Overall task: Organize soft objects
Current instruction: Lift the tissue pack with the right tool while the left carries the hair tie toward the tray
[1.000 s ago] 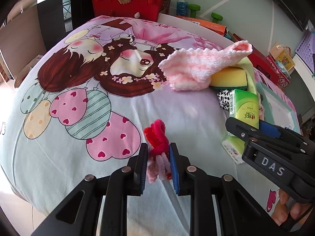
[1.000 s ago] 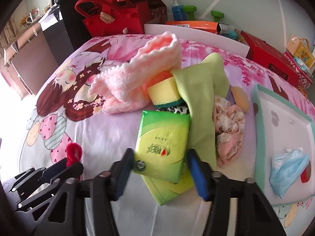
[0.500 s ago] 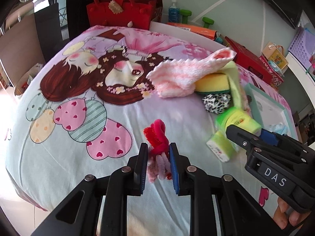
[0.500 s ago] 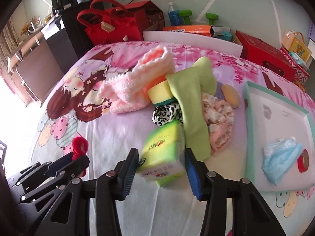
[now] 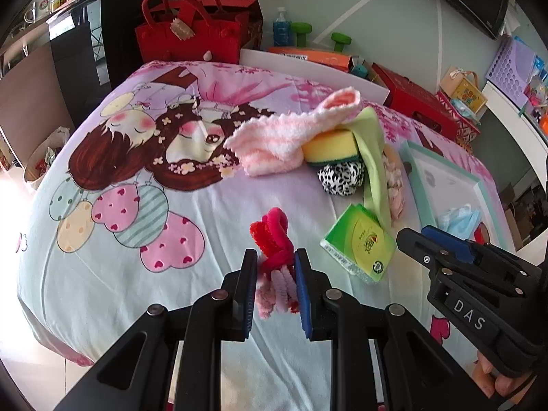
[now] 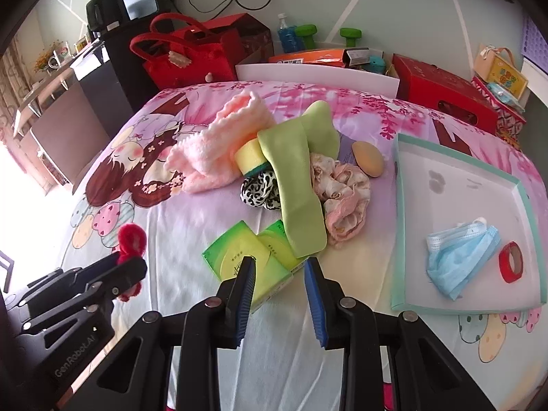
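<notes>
The left gripper [image 5: 275, 270] is clamped on a bundle of red and pink fuzzy hair ties [image 5: 273, 239], the loops sticking out past the fingertips and the bundle's long axis running roughly along the fingers. The right gripper [image 6: 280, 274] has its jaws closing, but in the right wrist view the green tissue packs [image 6: 251, 253] lie on the cartoon bedsheet [image 5: 113, 274] just ahead of the tips and a little toward the left pad, with nothing pressed between the pads; a corner of the nearer pack sits by the left finger, and I cannot tell whether it touches. Taking the white tray [image 6: 455, 185] as the landmark: it holds a blue face mask [image 6: 459, 257] and a red tape roll [image 6: 510, 262], the tissue packs lie to its left with a green cloth [image 6: 298, 178] draped over their far end, and the pile of pink towel [image 6: 219, 150], yellow sponge [image 6: 250, 156] and leopard scrunchie [image 6: 258, 188] lies further left. The right gripper is nearer the tray; the hair ties, on the far side from it, would have to be carried across the packs to reach it
</notes>
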`<action>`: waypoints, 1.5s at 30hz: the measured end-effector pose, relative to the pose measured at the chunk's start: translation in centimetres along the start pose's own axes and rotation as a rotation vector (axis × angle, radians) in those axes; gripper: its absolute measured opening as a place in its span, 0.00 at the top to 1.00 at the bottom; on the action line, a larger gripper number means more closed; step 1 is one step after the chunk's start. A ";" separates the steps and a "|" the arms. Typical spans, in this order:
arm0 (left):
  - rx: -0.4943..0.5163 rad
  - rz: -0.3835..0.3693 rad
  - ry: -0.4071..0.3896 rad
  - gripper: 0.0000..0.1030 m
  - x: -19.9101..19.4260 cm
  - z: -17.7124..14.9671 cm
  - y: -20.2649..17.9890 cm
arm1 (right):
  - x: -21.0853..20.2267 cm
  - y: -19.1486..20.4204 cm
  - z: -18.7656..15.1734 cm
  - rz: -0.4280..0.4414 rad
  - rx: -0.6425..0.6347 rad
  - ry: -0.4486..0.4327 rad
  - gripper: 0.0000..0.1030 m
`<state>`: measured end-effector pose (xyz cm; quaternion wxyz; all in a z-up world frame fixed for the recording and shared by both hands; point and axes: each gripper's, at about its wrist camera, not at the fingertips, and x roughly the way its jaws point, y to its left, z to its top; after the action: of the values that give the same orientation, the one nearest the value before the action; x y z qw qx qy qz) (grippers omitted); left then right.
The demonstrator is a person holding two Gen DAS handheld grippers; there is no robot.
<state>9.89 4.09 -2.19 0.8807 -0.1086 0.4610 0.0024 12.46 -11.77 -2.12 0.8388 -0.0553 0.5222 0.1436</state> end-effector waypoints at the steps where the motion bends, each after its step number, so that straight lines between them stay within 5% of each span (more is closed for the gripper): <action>1: -0.001 -0.001 0.004 0.78 0.1 -0.1 0.0 | 0.1 0.1 0.0 0.003 -0.005 0.001 0.67; 4: 0.000 -0.002 0.014 0.78 0.4 -0.3 0.0 | 0.3 0.4 0.0 0.014 -0.017 0.000 0.47; 9: -0.010 -0.006 0.031 0.78 1.1 -0.4 0.4 | 1.2 0.9 -0.1 0.014 -0.040 0.015 0.45; 18: -0.027 -0.004 0.058 0.78 2.4 -0.9 1.4 | 3.1 1.9 -0.4 0.012 -0.100 0.051 0.24; 33: -0.043 -0.004 0.091 0.78 4.0 -1.3 2.3 | 5.4 2.9 0.0 -0.032 -0.155 0.079 0.24; 37: -0.043 -0.005 0.096 0.78 4.4 -1.3 2.3 | 5.5 3.0 -0.1 -0.010 -0.150 0.082 0.40; 45: -0.036 -0.007 0.096 0.78 4.2 -1.2 2.0 | 4.6 2.7 -0.4 0.007 -0.133 0.077 0.42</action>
<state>11.11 5.40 -6.64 0.8555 -0.1261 0.5022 0.0022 13.21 -8.45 -6.19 0.8120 -0.1144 0.5437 0.1786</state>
